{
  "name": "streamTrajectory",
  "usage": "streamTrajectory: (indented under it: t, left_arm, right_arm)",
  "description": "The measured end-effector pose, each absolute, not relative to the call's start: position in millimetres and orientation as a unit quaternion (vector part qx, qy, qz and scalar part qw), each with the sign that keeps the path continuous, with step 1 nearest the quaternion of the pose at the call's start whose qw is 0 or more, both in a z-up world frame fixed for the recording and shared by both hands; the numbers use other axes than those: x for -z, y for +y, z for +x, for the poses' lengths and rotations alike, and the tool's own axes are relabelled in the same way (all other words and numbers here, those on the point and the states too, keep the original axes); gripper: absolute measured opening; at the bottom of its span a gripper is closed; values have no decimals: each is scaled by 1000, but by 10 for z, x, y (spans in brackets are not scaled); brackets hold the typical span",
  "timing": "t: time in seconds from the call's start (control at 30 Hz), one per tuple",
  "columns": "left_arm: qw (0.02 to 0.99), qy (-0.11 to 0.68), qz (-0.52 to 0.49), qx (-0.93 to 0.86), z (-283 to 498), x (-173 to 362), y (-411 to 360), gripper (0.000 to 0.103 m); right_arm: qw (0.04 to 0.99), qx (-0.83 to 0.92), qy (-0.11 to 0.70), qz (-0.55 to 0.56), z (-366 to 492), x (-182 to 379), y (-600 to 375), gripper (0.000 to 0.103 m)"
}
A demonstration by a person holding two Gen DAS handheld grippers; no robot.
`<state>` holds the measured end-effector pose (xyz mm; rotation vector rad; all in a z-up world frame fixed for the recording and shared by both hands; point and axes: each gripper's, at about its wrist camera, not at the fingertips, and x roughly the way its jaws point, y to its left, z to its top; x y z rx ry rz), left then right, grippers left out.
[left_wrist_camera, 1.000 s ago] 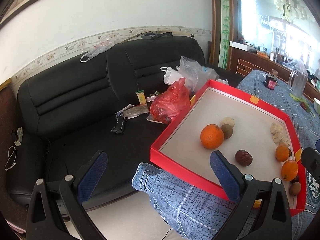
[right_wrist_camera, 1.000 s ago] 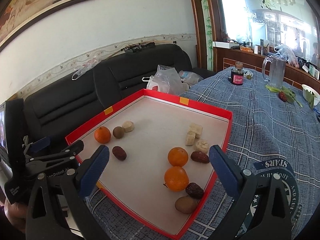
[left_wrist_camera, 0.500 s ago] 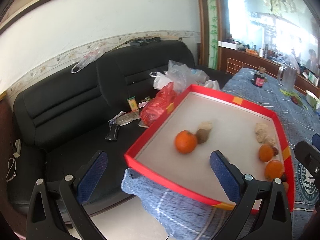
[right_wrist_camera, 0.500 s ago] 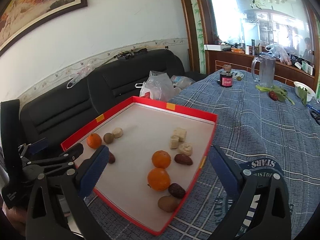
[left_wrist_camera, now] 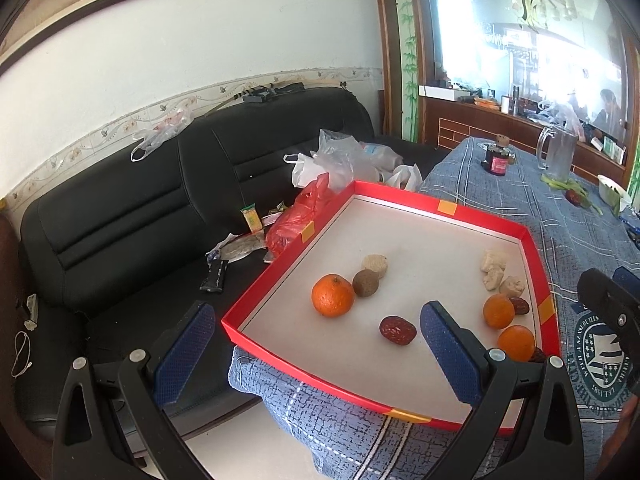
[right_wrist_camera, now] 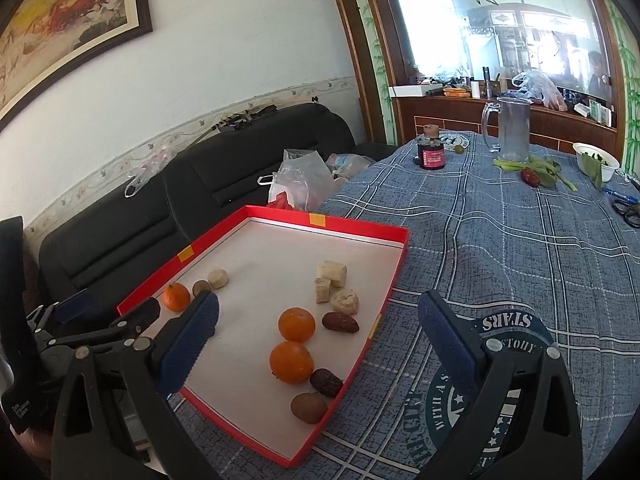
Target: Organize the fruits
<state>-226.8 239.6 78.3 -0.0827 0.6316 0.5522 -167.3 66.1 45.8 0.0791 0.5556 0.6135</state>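
Note:
A red-rimmed tray [left_wrist_camera: 400, 196] [right_wrist_camera: 360, 226] lies on the blue checked tablecloth [right_wrist_camera: 500, 248]. At its left end sit an orange [left_wrist_camera: 333, 295] [right_wrist_camera: 176, 297], a brown round fruit [left_wrist_camera: 365, 282], a pale chunk [left_wrist_camera: 375, 265] and a red date [left_wrist_camera: 397, 330]. At the right end lie two oranges [right_wrist_camera: 296, 324] [right_wrist_camera: 291, 361], two dates [right_wrist_camera: 340, 323] [right_wrist_camera: 326, 382], a brown fruit [right_wrist_camera: 309, 408] and pale chunks [right_wrist_camera: 332, 274]. My left gripper [left_wrist_camera: 318, 346] hangs open over the tray's near left corner. My right gripper [right_wrist_camera: 318, 344] stands open above the right cluster. Both hold nothing.
A black sofa [left_wrist_camera: 120, 208] with plastic bags [left_wrist_camera: 344, 160] and wrappers runs behind the tray. On the far table stand a glass jug [right_wrist_camera: 512, 128], a dark jar [right_wrist_camera: 431, 152], greens [right_wrist_camera: 536, 170], a white bowl [right_wrist_camera: 596, 160] and scissors [right_wrist_camera: 630, 212]. The table edge drops off beside the tray.
Both grippers have pulled back and risen, so the tray looks smaller and lies further ahead. The left view has swung right toward the tray. The fruits lie where they were.

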Motion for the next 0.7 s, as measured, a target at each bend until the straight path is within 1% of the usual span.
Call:
streamTrajectory:
  t: [0.7]
  left_arm:
    - [915, 299, -46, -267, -2341, -864, 2342, 103]
  right_arm:
    - [909, -321, 263, 40, -1766, -517, 685, 100]
